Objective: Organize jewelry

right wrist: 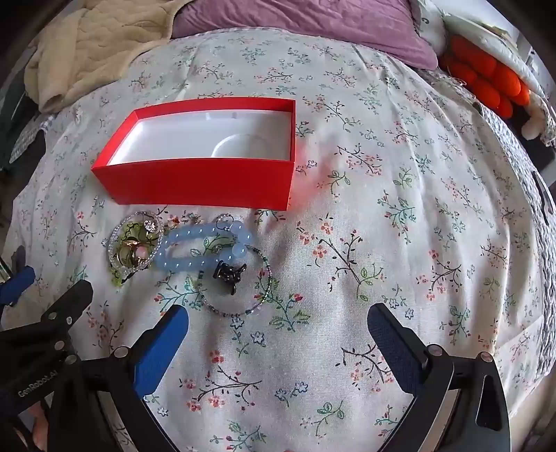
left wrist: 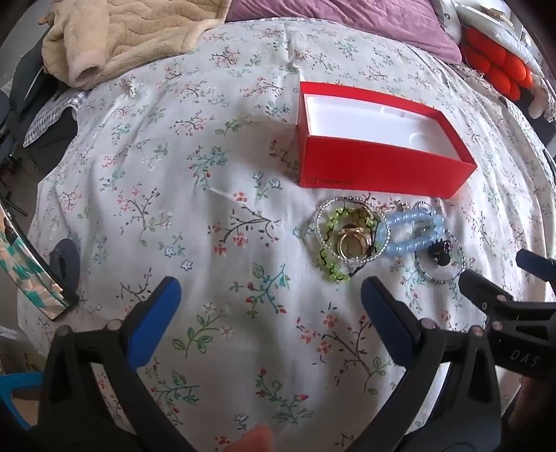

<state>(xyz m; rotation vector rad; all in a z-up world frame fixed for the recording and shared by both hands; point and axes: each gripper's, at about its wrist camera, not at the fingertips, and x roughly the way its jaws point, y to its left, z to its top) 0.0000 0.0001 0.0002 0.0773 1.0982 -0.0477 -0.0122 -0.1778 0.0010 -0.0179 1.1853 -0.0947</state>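
Note:
An open red box (left wrist: 378,163) (right wrist: 201,184) with a white, empty inside lies on the floral bedspread. Just in front of it sits a small heap of jewelry: a green bead bracelet (left wrist: 330,240) (right wrist: 120,278), gold rings (left wrist: 349,243) (right wrist: 130,255), a pale blue bead bracelet (left wrist: 413,231) (right wrist: 205,248), a thin dark bead bracelet (right wrist: 243,306) (left wrist: 441,274) and a small black claw clip (right wrist: 229,273) (left wrist: 439,252). My left gripper (left wrist: 271,299) hovers open, below and left of the heap. My right gripper (right wrist: 278,328) is open too, below and right of the clip. Nothing is between either pair of fingers.
A beige fleece blanket (left wrist: 114,38) lies at the far left, a purple pillow (right wrist: 302,24) at the head of the bed, orange cushions (left wrist: 497,66) at the far right. A patterned flat object (left wrist: 31,271) rests at the left bed edge. Bare bedspread (right wrist: 399,215) stretches right of the box.

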